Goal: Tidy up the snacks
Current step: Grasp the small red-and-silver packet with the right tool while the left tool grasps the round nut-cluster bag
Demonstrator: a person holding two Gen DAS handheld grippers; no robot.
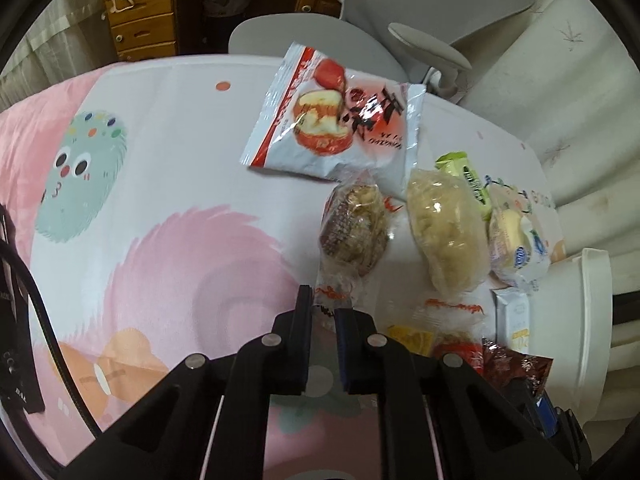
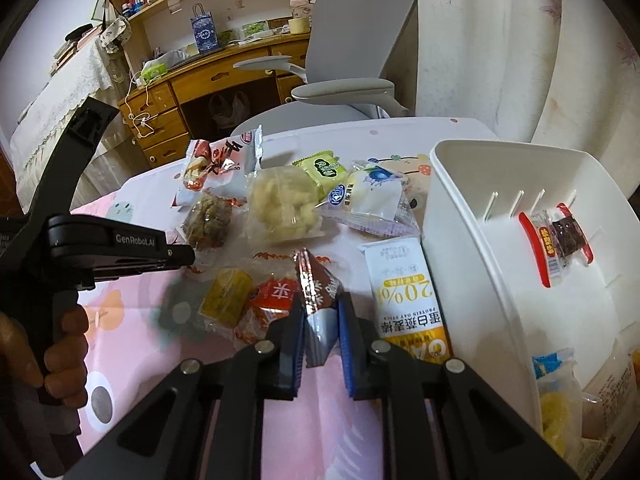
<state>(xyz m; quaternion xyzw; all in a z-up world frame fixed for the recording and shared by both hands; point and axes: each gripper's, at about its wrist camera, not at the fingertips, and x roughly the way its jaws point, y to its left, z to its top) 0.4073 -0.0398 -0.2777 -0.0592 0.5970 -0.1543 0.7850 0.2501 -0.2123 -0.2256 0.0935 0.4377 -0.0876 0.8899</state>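
My left gripper (image 1: pixel 323 312) is shut on the clear wrapper end of a brown nut cake (image 1: pixel 354 228), which lies on the cartoon tablecloth. The same cake (image 2: pixel 208 220) shows in the right wrist view, with the left gripper (image 2: pixel 188 258) beside it. My right gripper (image 2: pixel 322 312) is shut on a dark red and silver snack packet (image 2: pixel 318 292), holding it upright just left of the white bin (image 2: pixel 452 240). The pile holds a big red-and-white bag (image 1: pixel 332 120), a pale yellow cake (image 1: pixel 444 232) and a white oat bar (image 2: pixel 404 296).
The white bin holds a red-edged jerky pack (image 2: pixel 556 240) and several yellow and blue packets (image 2: pixel 556 400). A grey office chair (image 2: pixel 352 60) and a wooden desk (image 2: pixel 208 80) stand beyond the table. The tablecloth's left part (image 1: pixel 160 208) bears only printed figures.
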